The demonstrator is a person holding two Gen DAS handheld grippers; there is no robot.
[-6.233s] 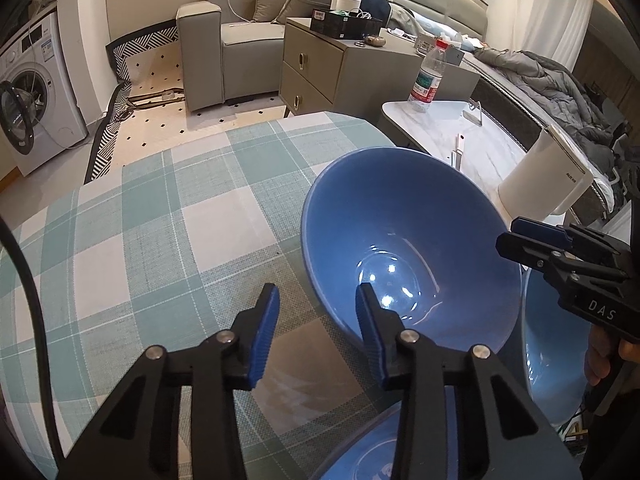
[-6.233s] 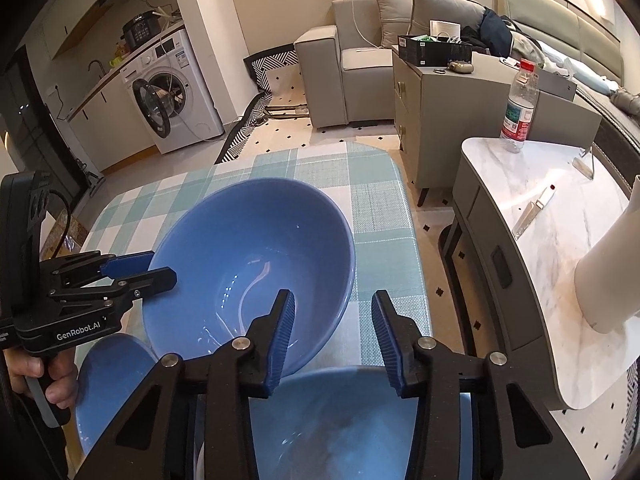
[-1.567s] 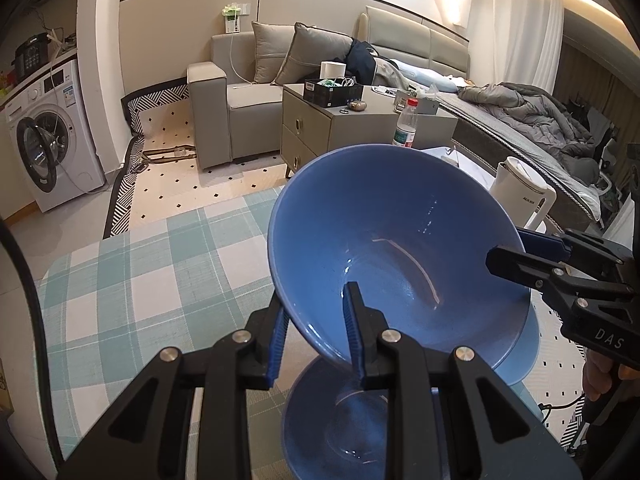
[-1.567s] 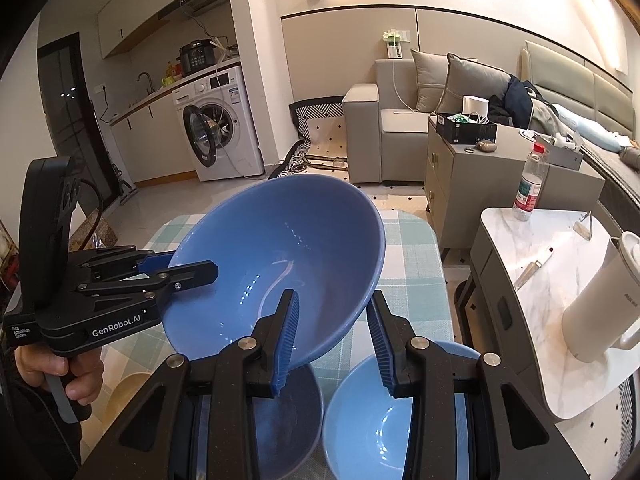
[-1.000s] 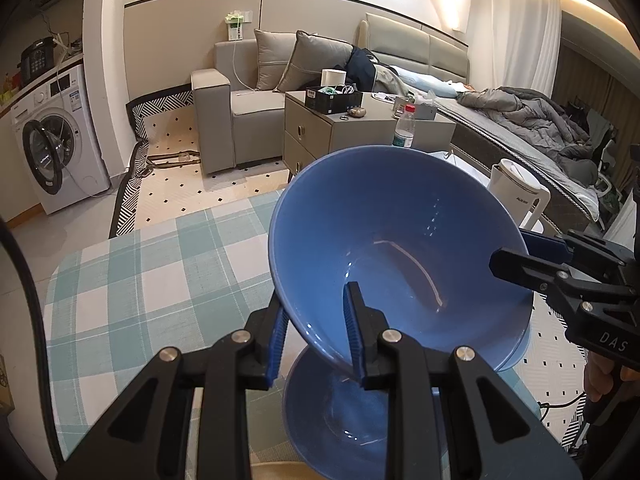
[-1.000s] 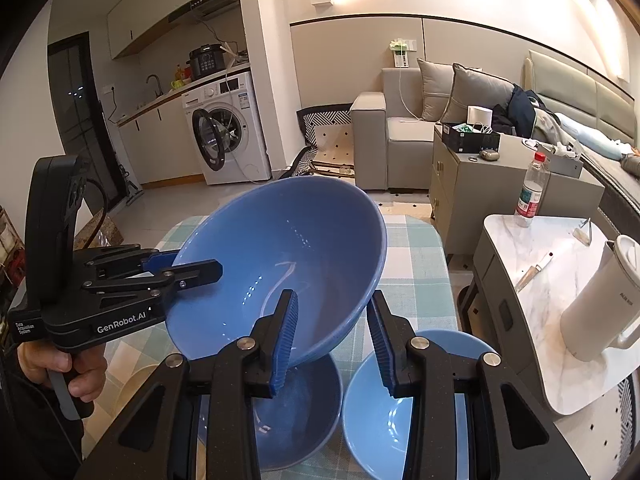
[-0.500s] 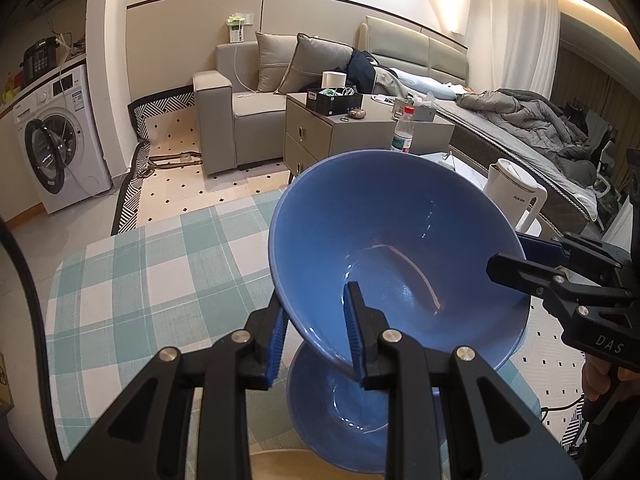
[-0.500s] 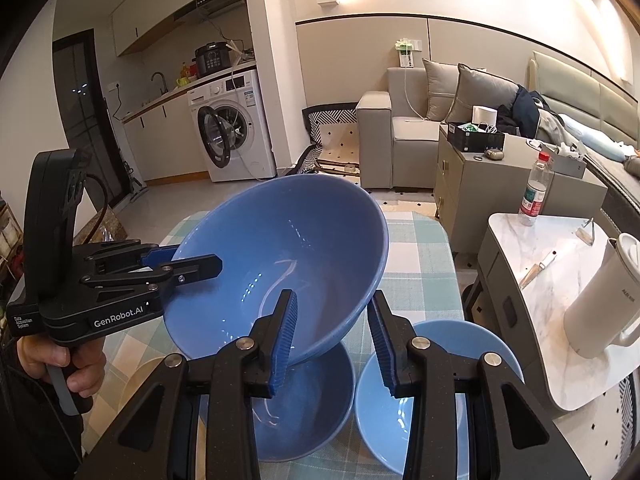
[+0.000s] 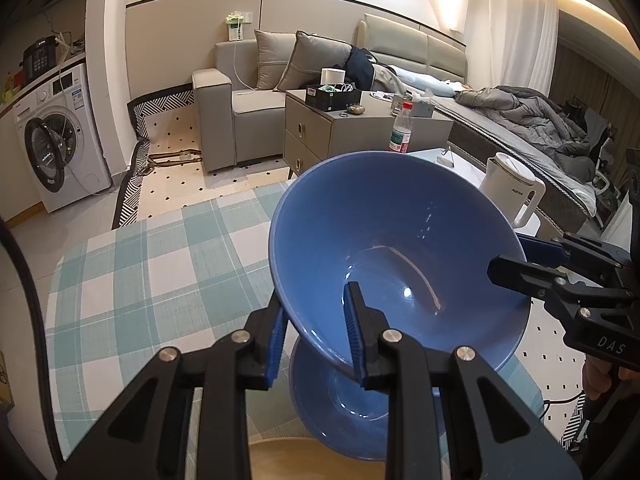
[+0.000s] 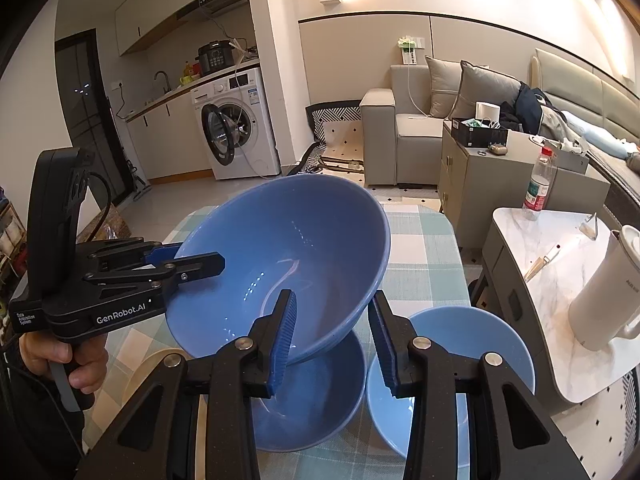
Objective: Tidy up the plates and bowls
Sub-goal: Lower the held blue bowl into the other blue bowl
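A big blue bowl (image 9: 384, 248) (image 10: 288, 248) hangs tilted above the table, held by its rim from two sides. My left gripper (image 9: 316, 336) (image 10: 200, 255) is shut on its left rim, one finger inside and one outside. My right gripper (image 10: 332, 340) (image 9: 508, 258) is shut on the opposite rim. Straight below sits a darker blue bowl (image 9: 340, 408) (image 10: 312, 412) on the table. A lighter blue bowl (image 10: 452, 380) stands to its right. A tan plate (image 9: 280, 456) (image 10: 140, 376) lies at the near edge, mostly hidden by the fingers.
The table wears a green and white checked cloth (image 9: 160, 280). A person's hand (image 10: 80, 364) grips the left tool's handle. Right of the table stands a marble side table (image 10: 540, 248) with a white kettle (image 10: 600, 292) and a water bottle (image 10: 538, 184).
In the oldest frames the big bowl sat on the table with both grippers open. Since then both have closed on its rim and lifted it. Over the last second it hardly moves.
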